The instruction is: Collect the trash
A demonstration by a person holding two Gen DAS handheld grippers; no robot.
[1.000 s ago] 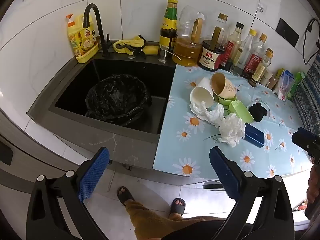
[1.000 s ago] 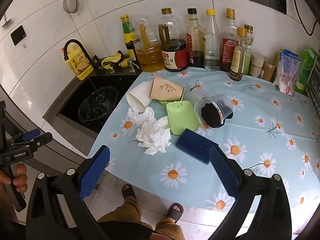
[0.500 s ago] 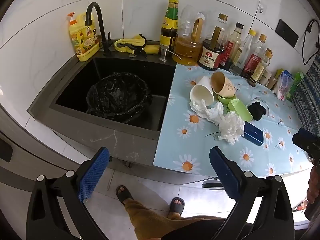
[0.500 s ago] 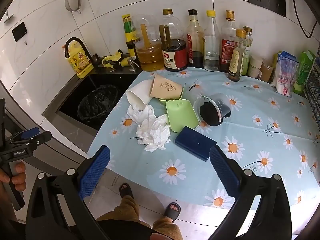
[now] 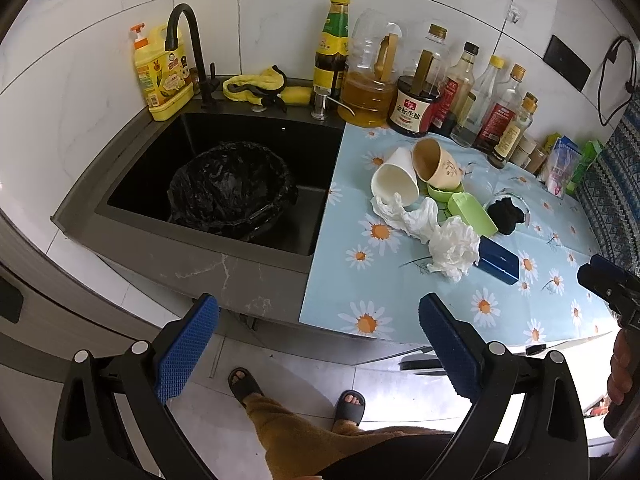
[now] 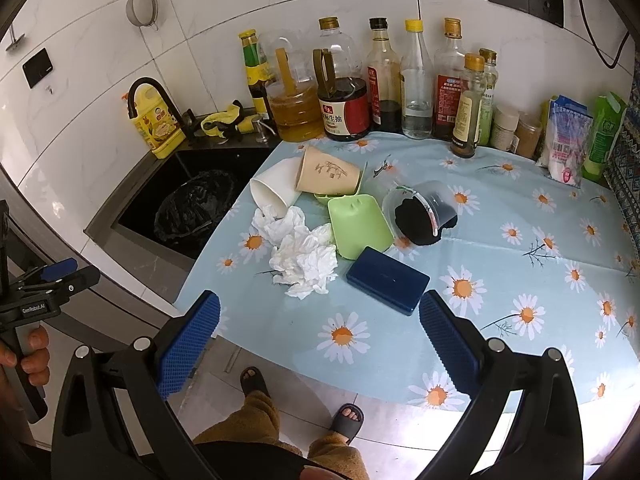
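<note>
Trash lies on the daisy tablecloth [image 6: 500, 264]: crumpled white tissues [image 6: 304, 258] [image 5: 452, 246], a tipped white cup [image 6: 276, 190] [image 5: 394, 184], a tipped tan paper cup [image 6: 330, 174] [image 5: 434, 164], a green tray [image 6: 358, 224], a blue box [image 6: 388, 280] [image 5: 498, 260] and a clear cup with black stuff [image 6: 420, 216]. A black-lined bin [image 5: 232, 192] [image 6: 192, 208] sits in the sink. My left gripper [image 5: 318, 344] is open and empty, off the counter's front edge. My right gripper [image 6: 318, 344] is open and empty, near the table's front edge.
Several sauce and oil bottles [image 6: 384, 80] line the back wall. Packets [image 6: 568, 140] stand at the back right. A black faucet [image 5: 188, 48], a yellow soap bottle [image 5: 160, 76] and a yellow cloth [image 5: 256, 88] sit behind the sink [image 5: 140, 172]. The person's feet [image 5: 296, 392] stand below.
Both grippers have drawn slightly nearer the counter and lifted a little. Both stay open and empty. Nothing on the table has moved.
</note>
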